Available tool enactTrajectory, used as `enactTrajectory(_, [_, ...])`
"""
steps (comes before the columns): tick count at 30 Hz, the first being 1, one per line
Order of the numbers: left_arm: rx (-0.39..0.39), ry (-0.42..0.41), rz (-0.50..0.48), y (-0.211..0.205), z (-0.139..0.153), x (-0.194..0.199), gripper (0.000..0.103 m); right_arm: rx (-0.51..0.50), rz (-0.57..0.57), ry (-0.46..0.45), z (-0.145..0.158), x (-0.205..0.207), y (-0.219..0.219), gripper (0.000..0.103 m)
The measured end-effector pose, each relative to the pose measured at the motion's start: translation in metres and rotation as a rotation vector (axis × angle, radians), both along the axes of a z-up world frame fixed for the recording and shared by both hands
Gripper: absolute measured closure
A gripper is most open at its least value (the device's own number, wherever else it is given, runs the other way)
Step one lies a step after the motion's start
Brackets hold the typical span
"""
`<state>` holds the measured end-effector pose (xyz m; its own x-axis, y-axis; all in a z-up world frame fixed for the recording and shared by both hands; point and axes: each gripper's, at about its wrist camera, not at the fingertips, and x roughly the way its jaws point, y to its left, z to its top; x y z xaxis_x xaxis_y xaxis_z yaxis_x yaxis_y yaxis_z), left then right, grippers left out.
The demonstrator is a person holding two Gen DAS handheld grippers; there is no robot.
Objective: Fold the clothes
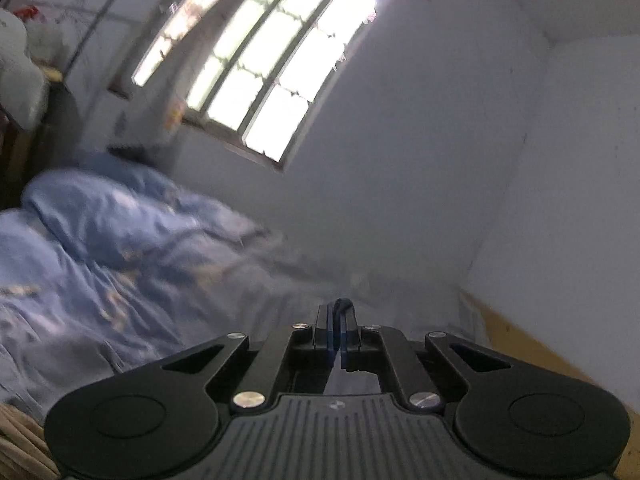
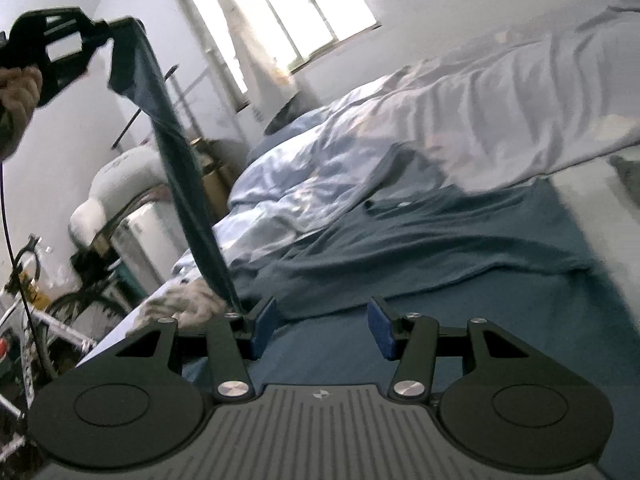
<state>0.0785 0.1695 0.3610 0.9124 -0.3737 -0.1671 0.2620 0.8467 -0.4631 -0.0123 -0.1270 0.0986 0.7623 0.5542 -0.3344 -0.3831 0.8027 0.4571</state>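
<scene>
Look along the left gripper (image 1: 340, 332): fingers closed, pinching a small loop of the dark blue top (image 1: 342, 305) right at the tips; no more of the top to see here; blurry all over; up and to the right of the pale blue quilt (image 1: 120, 232), facing a bare wall; hold that pinch firm; lift smoothly and without a jerk, so as not to lose the corner.

Look along the right gripper (image 2: 322, 328): fingers apart, blue pads (image 2: 264, 324) bare, gripping nothing; low over the top, on the near side of the quilt; find the left gripper high up and to the left of the quilt, held in a hand (image 2: 18, 88), pulling part of the top into one long tight strip down to the bed; see the rest of the top spread out and wrinkly on the bed, right against the near edge of the quilt; plain dark blue-green; soft and thin by the look of it, so likely to sag and slide; bring the right gripper to another corner or edge of the top, near the foot of the strip; close on the top alone, not on the quilt; then pull both ends level to get a straight fold line.
</scene>
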Motion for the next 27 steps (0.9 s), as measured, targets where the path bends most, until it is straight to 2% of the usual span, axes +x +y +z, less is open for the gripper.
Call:
enactTrajectory(7, [0.071,0.106,-0.076,-0.071,-0.06,0.047,0.103,0.047,-0.136,0.024,0.005,0.01,-0.053,0.05])
enactTrajectory(16, [0.228,0.194,-0.238,-0.152,-0.093,0.085,0.103,0.111,-0.25,0.07,0.004,0.02,-0.102,0.05])
enactTrajectory(19, [0.285,0.24,-0.285,-0.174,-0.101,0.088,0.103,0.134,-0.254,0.069,0.004,0.023,-0.107,0.05])
enactTrajectory(21, [0.314,0.268,-0.309,-0.187,-0.111,0.091,0.103,0.142,-0.248,0.057,0.005,0.024,-0.107,0.046])
enactTrajectory(23, [0.34,0.302,-0.326,-0.198,-0.123,0.093,0.103,0.129,-0.239,0.032,0.006,0.023,-0.102,0.042])
enactTrajectory(27, [0.409,0.353,-0.358,-0.224,-0.151,0.094,0.103,0.073,-0.198,-0.003,0.008,0.023,-0.086,0.041])
